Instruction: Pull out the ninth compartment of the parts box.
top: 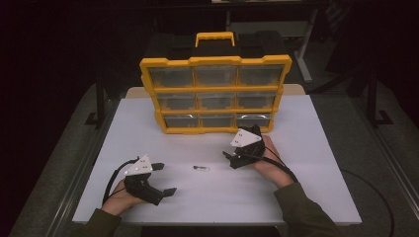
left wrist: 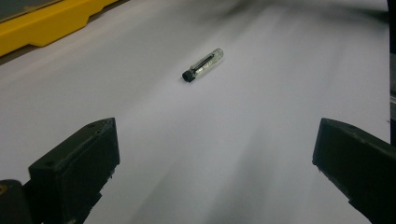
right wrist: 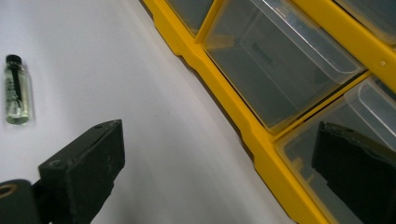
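High view: small vial (top: 200, 168) lies flat on white counter (top: 296, 192), long axis left-right, between left tool (top: 160, 179) and right tool (top: 236, 154); both near, neither touching. Yellow drawer cabinet (top: 215, 94) stands at far side.

Left gripper view: jaws wide, empty; vial (left wrist: 202, 65) ahead, clear glass cylinder, black cap at near end.

Right gripper view: jaws wide, empty; vial (right wrist: 16, 89) off to left; clear plastic drawers (right wrist: 280, 60) ahead, smooth, boxy.

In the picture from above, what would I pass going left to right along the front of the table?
Left gripper → small clear vial with a black cap, lying on the white table → right gripper, close to the yellow drawer organizer.
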